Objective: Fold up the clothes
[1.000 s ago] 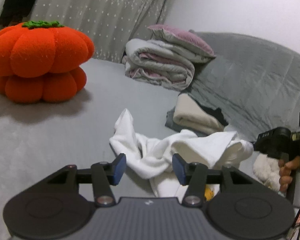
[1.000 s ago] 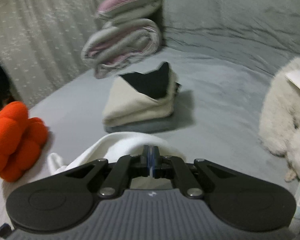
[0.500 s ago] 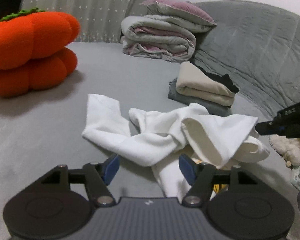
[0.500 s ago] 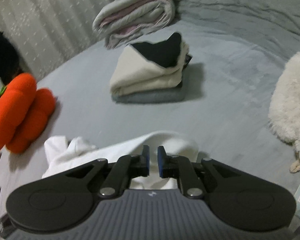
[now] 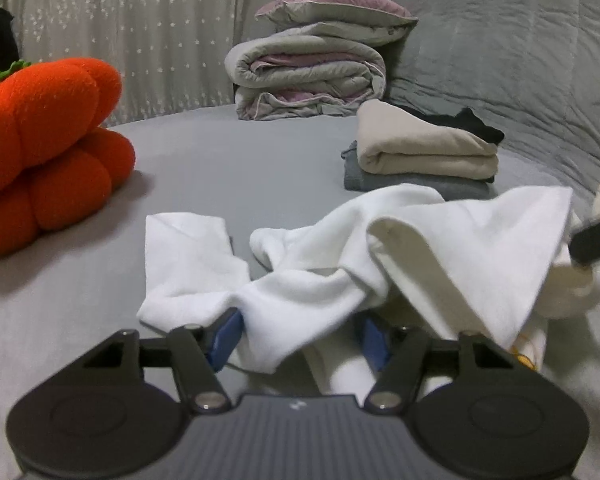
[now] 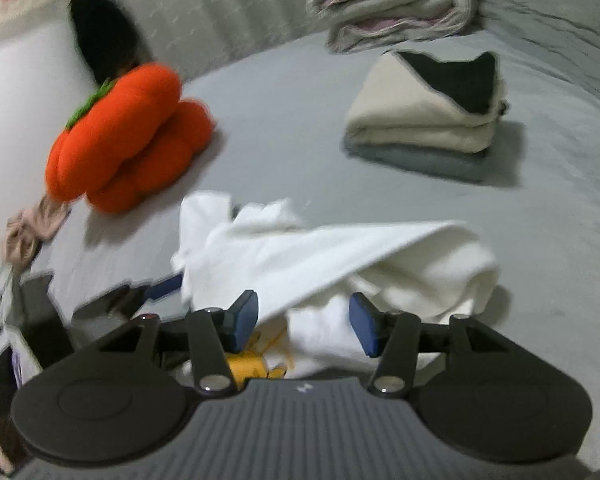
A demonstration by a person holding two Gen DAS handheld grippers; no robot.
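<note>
While the crumpled white fleece garment lies in soft, thick folds on the smooth grey bed sheet, a small yellow print shows at its near edge in both views. Behind it sits a neat stack of folded clothes, cream over grey with a black piece tucked on top; farther back are a rolled grey-and-pink quilt and a mauve pillow. A plump orange pumpkin-shaped plush cushion with a green stalk rests at the left, and a quilted grey headboard curves behind.

Since a second ago the right hand-held gripper has gone from pinched shut on the cloth to spread wide, letting go, and its view now tilts down over the heap. The left hand-held gripper has come lower and closer to the garment.

Both grippers are released, blue pads well apart. A fold of the white cloth droops between the left one's fingers, touching the left pad; whether it touches the right pad cannot be told. The right one's fingers straddle the garment's near edge, with a flat taut flap stretching just beyond them
</note>
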